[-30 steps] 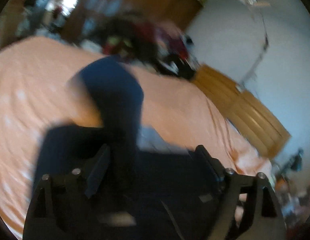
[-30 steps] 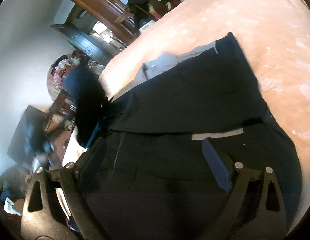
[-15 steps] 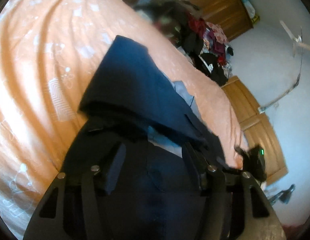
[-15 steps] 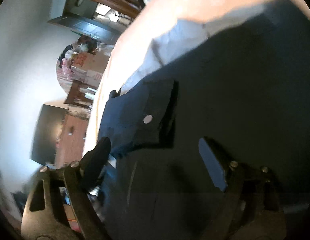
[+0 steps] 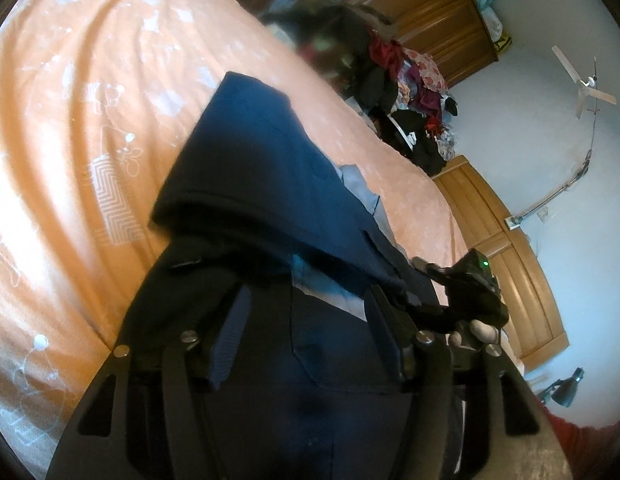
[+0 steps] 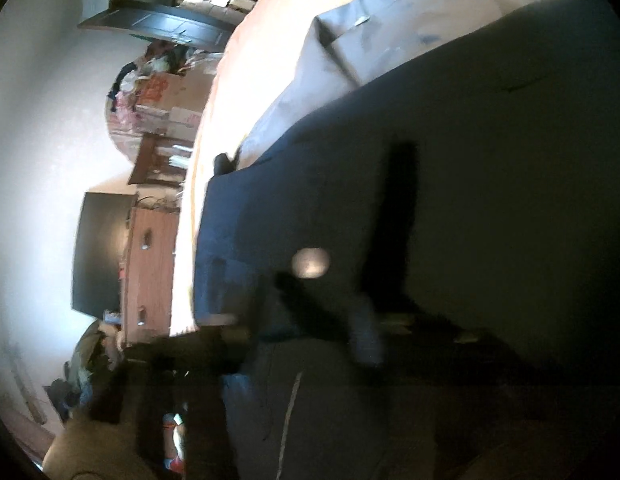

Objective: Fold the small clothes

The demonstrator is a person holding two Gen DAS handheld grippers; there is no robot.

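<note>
Dark navy shorts (image 5: 270, 168) lie on the orange bed sheet (image 5: 70, 128), with the far part folded back over the near part. Pale blue pocket lining (image 5: 322, 284) shows under the fold. My left gripper (image 5: 310, 320) is open just above the near part, its blue pads (image 5: 230, 340) well apart. My right gripper (image 5: 462, 288), green light on, sits at the fold's right edge with a hand's fingers (image 5: 478, 328) behind it. The right wrist view is blurred and very close to the shorts (image 6: 490, 160). A metal button (image 6: 310, 262) shows, and my right gripper (image 6: 302, 336) is smeared.
A heap of clothes (image 5: 410, 92) lies past the bed's far side, before wooden wardrobes (image 5: 422, 8). A wooden headboard (image 5: 510, 264) stands to the right. In the right wrist view a dresser (image 6: 150, 272), a dark screen (image 6: 98, 252) and boxes (image 6: 166, 100) line the wall.
A second ago the left gripper carried a fold of the shorts; the fold now lies flat and the left gripper is open. The right gripper has moved in close to the cloth.
</note>
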